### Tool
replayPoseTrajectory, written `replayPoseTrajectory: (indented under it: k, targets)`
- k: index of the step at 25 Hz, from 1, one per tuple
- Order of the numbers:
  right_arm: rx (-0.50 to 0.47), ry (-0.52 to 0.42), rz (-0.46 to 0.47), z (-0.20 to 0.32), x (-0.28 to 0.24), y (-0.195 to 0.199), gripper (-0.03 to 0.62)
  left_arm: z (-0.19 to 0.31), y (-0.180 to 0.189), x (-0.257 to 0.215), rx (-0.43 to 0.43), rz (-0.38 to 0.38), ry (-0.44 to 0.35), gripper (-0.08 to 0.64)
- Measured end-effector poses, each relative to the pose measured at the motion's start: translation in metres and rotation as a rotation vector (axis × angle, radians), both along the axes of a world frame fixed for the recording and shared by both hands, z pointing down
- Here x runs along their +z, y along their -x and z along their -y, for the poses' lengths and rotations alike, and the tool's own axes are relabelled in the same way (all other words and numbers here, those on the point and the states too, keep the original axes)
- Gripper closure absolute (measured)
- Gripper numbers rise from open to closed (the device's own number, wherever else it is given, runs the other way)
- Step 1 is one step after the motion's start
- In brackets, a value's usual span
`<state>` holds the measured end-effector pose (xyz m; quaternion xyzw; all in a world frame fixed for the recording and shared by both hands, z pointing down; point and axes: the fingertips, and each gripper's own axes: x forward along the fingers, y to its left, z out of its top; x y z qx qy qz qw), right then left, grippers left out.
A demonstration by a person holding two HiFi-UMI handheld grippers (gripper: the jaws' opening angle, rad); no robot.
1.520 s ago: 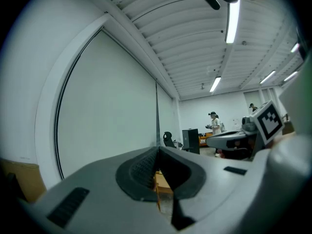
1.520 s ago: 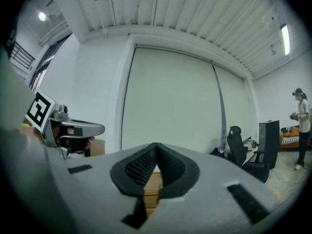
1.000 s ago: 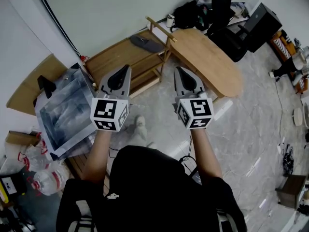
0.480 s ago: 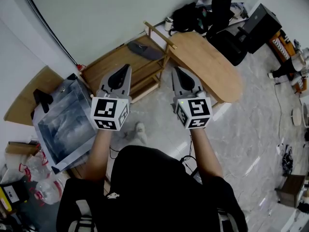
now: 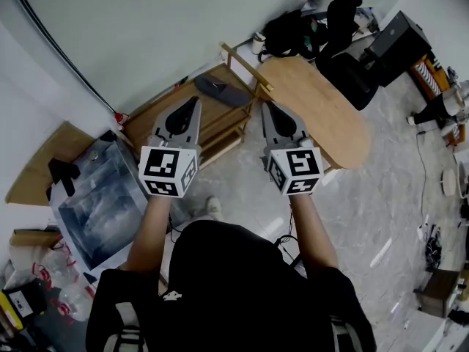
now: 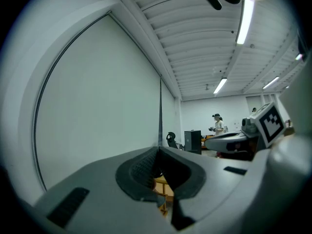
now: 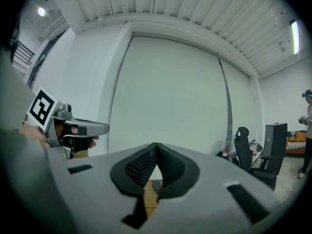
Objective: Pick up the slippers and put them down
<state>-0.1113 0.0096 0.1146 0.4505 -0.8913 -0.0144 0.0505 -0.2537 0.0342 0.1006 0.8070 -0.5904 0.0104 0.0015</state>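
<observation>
Slipper, dark grey and flat, lies on wooden shelf.

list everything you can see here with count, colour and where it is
slipper: one, dark grey, on top of the wooden rack
wooden rack: one, light wood, by the wall ahead of both grippers
oval table: one, light wood, right of the rack
mug: one, white, near the wall at the table's far end
bags: count unclear, black, heaped by the wall
office chair: one, black, beside the bags
plastic bin: one, clear, on the floor at left
floor: grey, marbled
shoe: one seen, white, on the floor between the arms
left gripper: grey, marker cube, fingers shut, empty
right gripper: grey, marker cube, fingers shut, empty
</observation>
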Motion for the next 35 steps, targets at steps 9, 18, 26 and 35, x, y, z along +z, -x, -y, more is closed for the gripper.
replayPoseTrajectory:
  k: [9,18,26,35]
  targets:
    - [0.017,0.008,-0.019,0.061,0.004,0.036,0.592,0.063,0.032,0.01,0.027,-0.027,0.02,0.552]
    - [0.013,0.015,-0.041,0.097,0.015,0.066,0.592,0.099,0.06,0.024,0.039,-0.062,0.046,0.552]
    - [0.006,0.046,-0.059,0.113,0.03,0.071,0.592,0.114,0.062,0.038,0.049,-0.065,0.075,0.552]
    - [-0.009,0.072,-0.063,0.139,0.046,0.063,0.592,0.137,0.051,0.054,0.046,-0.048,0.104,0.552]
